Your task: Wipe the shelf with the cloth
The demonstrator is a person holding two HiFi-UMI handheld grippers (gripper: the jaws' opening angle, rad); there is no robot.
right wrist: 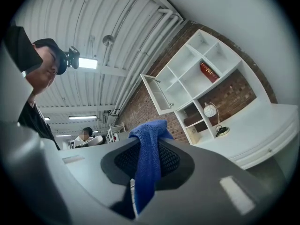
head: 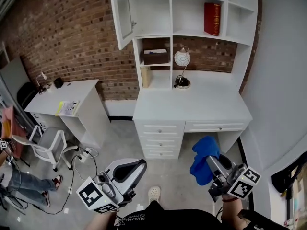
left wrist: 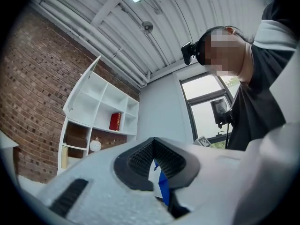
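Right gripper [head: 211,160]: jaws clamped on the blue cloth [head: 202,168], held low at the person's right, in front of the desk and apart from it.
Cloth position: pinched between the dark ribbed pads [right wrist: 171,159]. One bunched end rises above the jaw tips, and the other end hangs down through the slot between the jaws.
Left gripper [head: 137,165]: jaws drawn together at the tips with nothing between them, held low at the person's left, over the grey floor [head: 120,145].
Shelf [head: 171,9]: white open-compartment unit mounted on the white desk [head: 192,107], against the brick wall [head: 72,37]. It is well apart from both grippers.
Shelf door [head: 122,14]: glazed, swung open at the unit's upper left.
Shelf contents: a red book [head: 212,18] stands upright in an upper right compartment. A brown box [head: 155,56] sits in a lower left compartment.
Desk surface: a round-headed lamp [head: 182,59] stands near the back, below the shelf compartments.
Surroundings: a small white side table [head: 64,92] stands left of the desk, with a grey chair [head: 48,145] in front of it.
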